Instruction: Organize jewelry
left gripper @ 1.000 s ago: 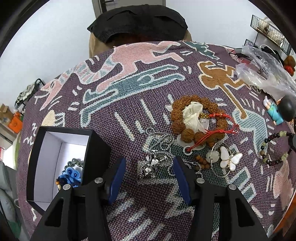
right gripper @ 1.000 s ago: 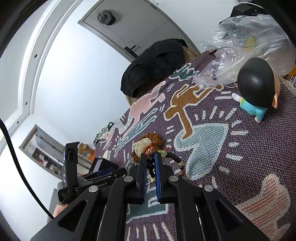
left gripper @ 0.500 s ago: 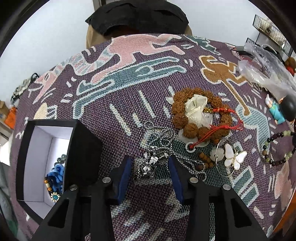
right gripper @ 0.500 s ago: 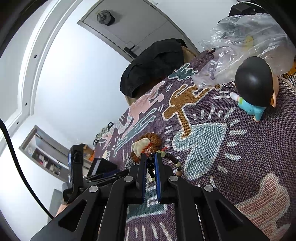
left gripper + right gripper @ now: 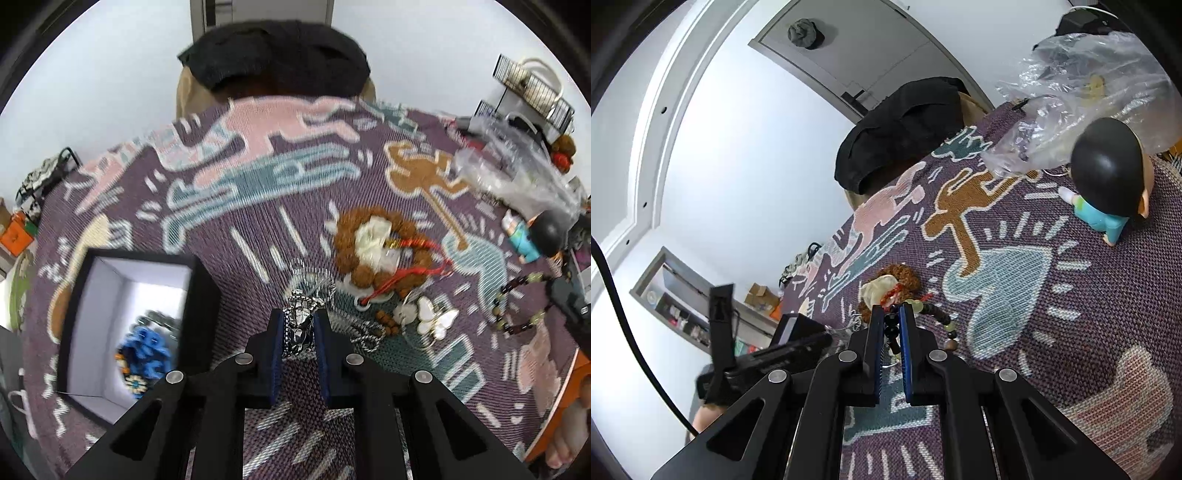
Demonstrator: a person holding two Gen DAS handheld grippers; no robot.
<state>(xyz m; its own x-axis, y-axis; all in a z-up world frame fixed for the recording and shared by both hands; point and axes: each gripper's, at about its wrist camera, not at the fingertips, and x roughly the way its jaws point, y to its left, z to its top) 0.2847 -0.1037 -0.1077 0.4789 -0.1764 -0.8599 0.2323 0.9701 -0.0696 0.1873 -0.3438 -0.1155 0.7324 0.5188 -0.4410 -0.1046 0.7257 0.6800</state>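
Left gripper [image 5: 300,334]: jaws have just been closing, now clamped on the chunky silver metal pendant [image 5: 300,325], its steel chain [image 5: 364,334] trailing on the purple patterned woven cloth [image 5: 258,229] (open black box with white lining [image 5: 110,295] just left). Right gripper [image 5: 888,328]: pinched on the dark beaded bracelet [image 5: 936,317], beads draped onto the cloth.

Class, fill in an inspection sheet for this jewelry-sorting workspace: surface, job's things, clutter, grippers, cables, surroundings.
Surface: patterned woven cloth.
Job's things: open black box holding blue jewelry; brown bead bracelet; butterfly pendant.
Clutter: plastic bag; toy figurine.
Grippers: left gripper, jaws just closing, pinches silver pendant; right gripper shut on dark beaded bracelet.
Cables: black cable.
Surroundings: black garment on chair; wire rack.
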